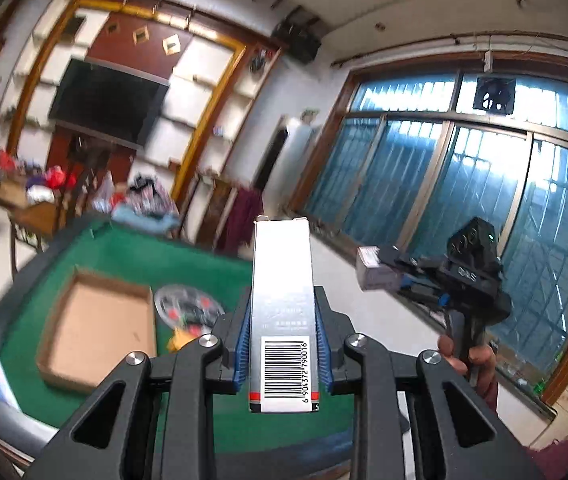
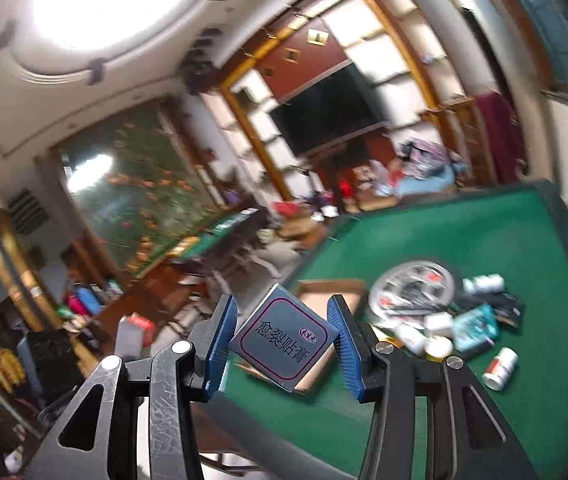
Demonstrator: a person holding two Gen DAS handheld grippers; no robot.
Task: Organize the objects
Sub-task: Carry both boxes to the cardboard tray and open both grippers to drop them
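My left gripper [image 1: 282,320] is shut on a long silver-white box with a barcode [image 1: 282,300], held upright above the green table [image 1: 131,260]. My right gripper [image 2: 281,328] is shut on a small square grey-lilac box with Chinese print [image 2: 284,338], held corner to corner and tilted, high above the table's edge. In the left wrist view the right gripper [image 1: 388,270] shows at the right, holding that small box [image 1: 372,272]. An open brown cardboard tray [image 1: 95,324] lies on the table at the left; in the right wrist view the tray [image 2: 324,292] shows behind the held box.
A round clear-lidded dish [image 2: 412,286] and a pile of small white bottles and packets [image 2: 456,328] lie on the green felt [image 2: 484,220]; one white bottle [image 2: 500,368] lies apart. Windows [image 1: 464,184] stand to the right, a TV wall [image 1: 107,100] and cluttered furniture beyond.
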